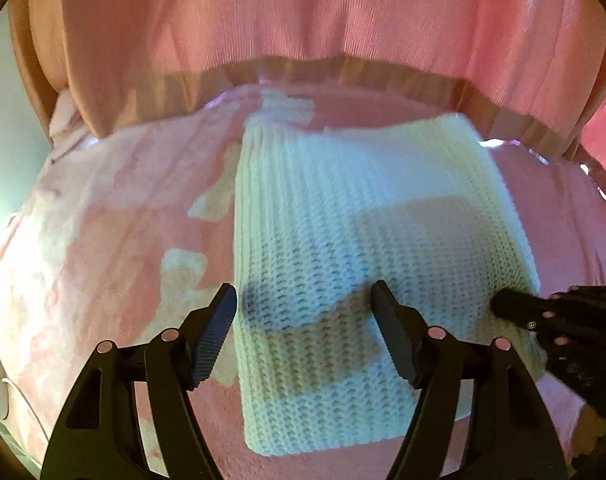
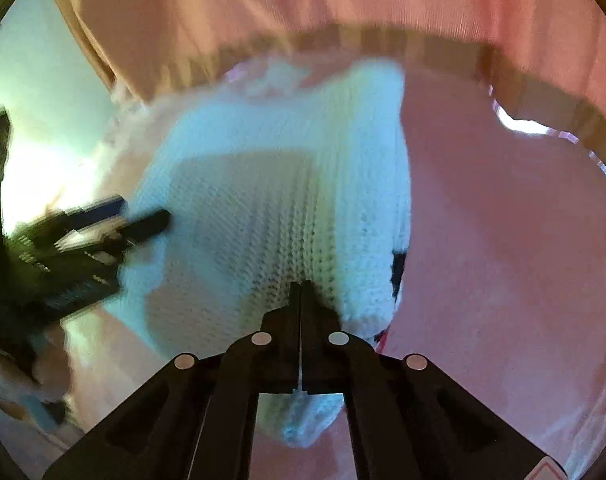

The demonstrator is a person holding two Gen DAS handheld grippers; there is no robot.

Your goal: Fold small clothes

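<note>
Pink fleece bedcover (image 1: 563, 220) bore one white knit garment (image 1: 343, 208), part-folded; right gripper (image 2: 301, 286) clamped on its near edge, left gripper (image 1: 303, 300) wide open, empty above it; next move likely carrying that edge across.

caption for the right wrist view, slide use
Right gripper shut on white knit garment over pink blanket; left gripper at its left edge.
</note>
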